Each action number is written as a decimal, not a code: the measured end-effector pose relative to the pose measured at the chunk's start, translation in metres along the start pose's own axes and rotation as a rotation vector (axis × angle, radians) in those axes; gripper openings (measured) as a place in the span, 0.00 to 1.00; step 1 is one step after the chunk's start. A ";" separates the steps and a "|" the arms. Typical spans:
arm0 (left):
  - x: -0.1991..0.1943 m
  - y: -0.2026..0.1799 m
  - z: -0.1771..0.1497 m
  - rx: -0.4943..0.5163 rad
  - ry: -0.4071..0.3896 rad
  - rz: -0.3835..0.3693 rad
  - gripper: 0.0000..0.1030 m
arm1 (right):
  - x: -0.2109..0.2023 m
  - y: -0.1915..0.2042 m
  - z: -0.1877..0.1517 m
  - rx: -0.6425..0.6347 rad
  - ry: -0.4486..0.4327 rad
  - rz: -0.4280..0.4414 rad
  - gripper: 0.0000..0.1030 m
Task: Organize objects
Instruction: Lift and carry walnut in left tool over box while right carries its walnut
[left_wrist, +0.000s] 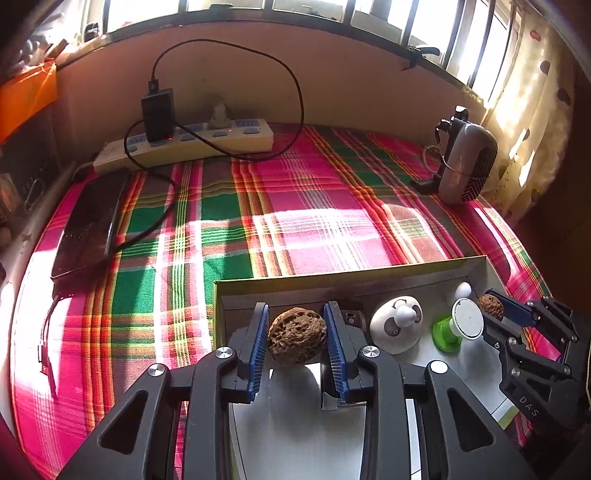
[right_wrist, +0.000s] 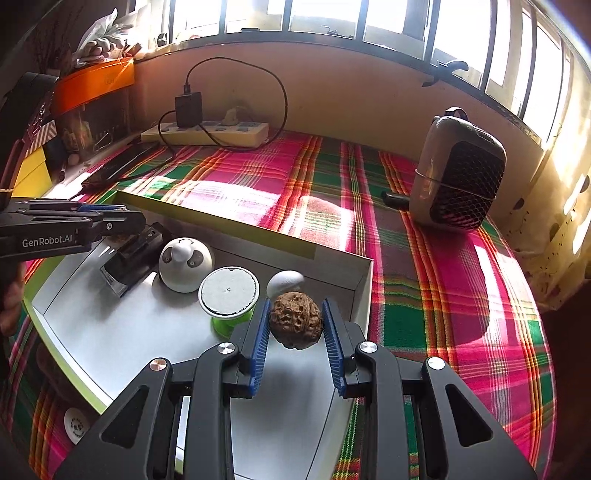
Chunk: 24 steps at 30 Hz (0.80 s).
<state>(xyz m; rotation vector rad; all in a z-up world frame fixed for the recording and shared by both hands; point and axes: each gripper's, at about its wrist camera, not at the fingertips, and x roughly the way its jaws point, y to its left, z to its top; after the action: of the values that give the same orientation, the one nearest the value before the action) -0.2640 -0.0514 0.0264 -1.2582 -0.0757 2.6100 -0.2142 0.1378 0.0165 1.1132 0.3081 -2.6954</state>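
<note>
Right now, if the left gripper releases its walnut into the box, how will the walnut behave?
The walnut looks round, so it would probably roll on the box's smooth floor. Its wrinkled, hard-looking shell likely resists slipping between the left gripper's ribbed pads.

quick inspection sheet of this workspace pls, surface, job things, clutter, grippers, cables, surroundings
surface: plaid cloth over the table, sunlit in patches.
job's things: open white tray holding a panda-faced fan, a green-based round gadget, a white egg-shaped item and a dark boxy item.
clutter: phone, grey mesh-front heater, orange box.
grippers: left gripper clamps a walnut above the tray; right gripper clamps a second walnut.
cables: power strip with a black adapter; its black cable loops to the phone.
surroundings: barred window, spotted curtain.
</note>
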 end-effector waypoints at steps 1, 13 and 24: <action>0.001 0.000 0.000 0.002 0.000 0.001 0.28 | 0.001 0.000 0.000 0.000 0.003 0.000 0.29; 0.005 -0.006 -0.001 0.022 0.019 0.004 0.28 | 0.003 0.002 0.000 -0.018 0.016 -0.002 0.29; 0.005 -0.006 0.000 0.025 0.021 0.007 0.28 | 0.004 0.002 0.001 -0.022 0.019 -0.017 0.29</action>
<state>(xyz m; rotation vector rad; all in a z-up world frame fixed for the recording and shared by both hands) -0.2658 -0.0447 0.0235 -1.2795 -0.0356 2.5946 -0.2170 0.1350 0.0139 1.1355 0.3512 -2.6913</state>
